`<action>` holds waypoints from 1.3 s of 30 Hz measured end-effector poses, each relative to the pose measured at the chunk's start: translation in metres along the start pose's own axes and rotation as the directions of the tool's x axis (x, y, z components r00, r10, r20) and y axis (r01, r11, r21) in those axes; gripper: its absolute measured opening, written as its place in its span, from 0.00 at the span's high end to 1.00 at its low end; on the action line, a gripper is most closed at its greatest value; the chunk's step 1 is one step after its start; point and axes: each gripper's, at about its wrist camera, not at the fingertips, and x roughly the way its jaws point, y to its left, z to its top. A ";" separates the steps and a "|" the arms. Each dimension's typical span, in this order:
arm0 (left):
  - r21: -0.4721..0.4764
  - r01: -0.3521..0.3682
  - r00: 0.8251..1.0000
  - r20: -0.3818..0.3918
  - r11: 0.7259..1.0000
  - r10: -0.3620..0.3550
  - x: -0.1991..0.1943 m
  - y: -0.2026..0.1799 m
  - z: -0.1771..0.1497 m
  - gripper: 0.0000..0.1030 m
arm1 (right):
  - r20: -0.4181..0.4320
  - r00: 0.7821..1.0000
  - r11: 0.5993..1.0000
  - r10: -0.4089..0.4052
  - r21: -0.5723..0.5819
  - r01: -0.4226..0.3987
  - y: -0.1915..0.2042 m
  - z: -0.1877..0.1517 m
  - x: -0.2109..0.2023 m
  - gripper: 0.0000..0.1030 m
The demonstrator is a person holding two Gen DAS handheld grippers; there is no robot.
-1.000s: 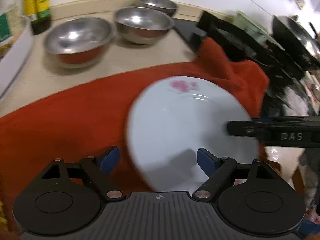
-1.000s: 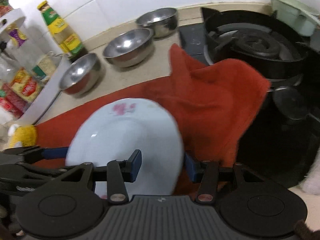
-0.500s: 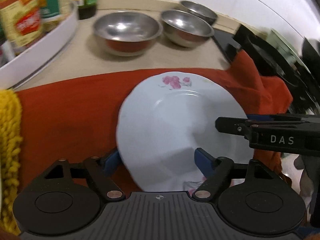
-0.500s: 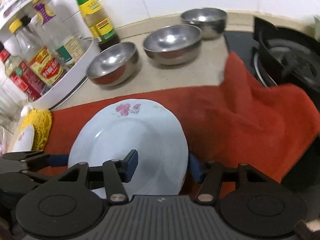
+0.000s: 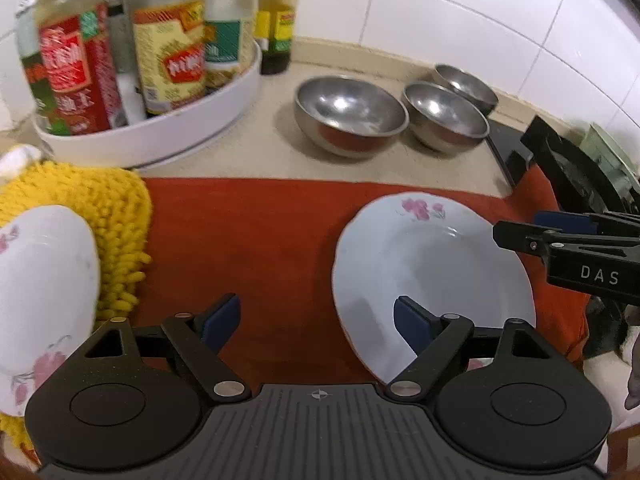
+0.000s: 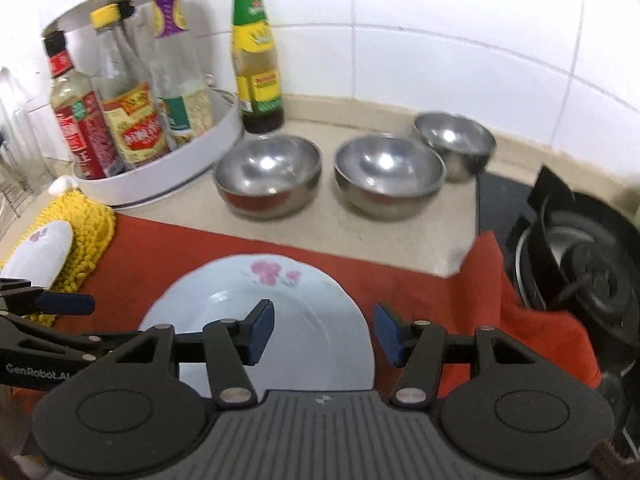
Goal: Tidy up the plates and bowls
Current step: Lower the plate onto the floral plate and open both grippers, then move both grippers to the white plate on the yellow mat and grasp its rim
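A white plate with pink flowers (image 5: 432,264) (image 6: 280,312) lies on the red cloth (image 5: 256,240) (image 6: 420,292). A second flowered plate (image 5: 44,292) (image 6: 40,256) rests on a yellow mat (image 5: 100,208) (image 6: 84,224) at the left. Three steel bowls (image 5: 350,108) (image 5: 444,114) (image 5: 466,84) stand in a row behind the cloth, also in the right wrist view (image 6: 268,172) (image 6: 390,172) (image 6: 454,140). My left gripper (image 5: 316,320) is open and empty, its right finger over the plate's left rim. My right gripper (image 6: 324,330) is open and empty over the plate's right edge.
A white turntable rack (image 5: 160,128) (image 6: 168,176) with several sauce bottles stands at the back left. A green-capped bottle (image 6: 256,56) stands beside it. A black gas stove (image 5: 580,172) (image 6: 580,264) lies at the right under the cloth's edge. White tiled wall behind.
Both grippers have swung left and back from the plate. The left fingers no longer straddle it. The second plate, yellow mat and bottle rack have come into the left view.
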 end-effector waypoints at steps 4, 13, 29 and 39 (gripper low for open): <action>-0.028 -0.015 1.000 0.023 0.999 0.016 -0.012 0.008 -0.004 0.14 | 0.016 1.000 0.999 0.021 -0.029 -0.020 0.012 0.009 0.001 0.50; -0.104 -0.073 0.996 0.052 0.992 0.078 -0.032 0.029 -0.012 0.14 | 0.030 0.996 0.989 0.087 -0.119 -0.083 0.049 0.020 0.004 0.50; -0.253 -0.180 0.977 0.067 0.951 0.203 -0.065 0.095 -0.028 0.13 | 0.013 0.977 0.937 0.215 -0.285 -0.202 0.129 0.035 0.020 0.50; -0.298 -0.207 0.969 0.069 0.932 0.237 -0.075 0.133 -0.032 0.12 | -0.006 0.969 0.911 0.246 -0.340 -0.233 0.175 0.043 0.032 0.49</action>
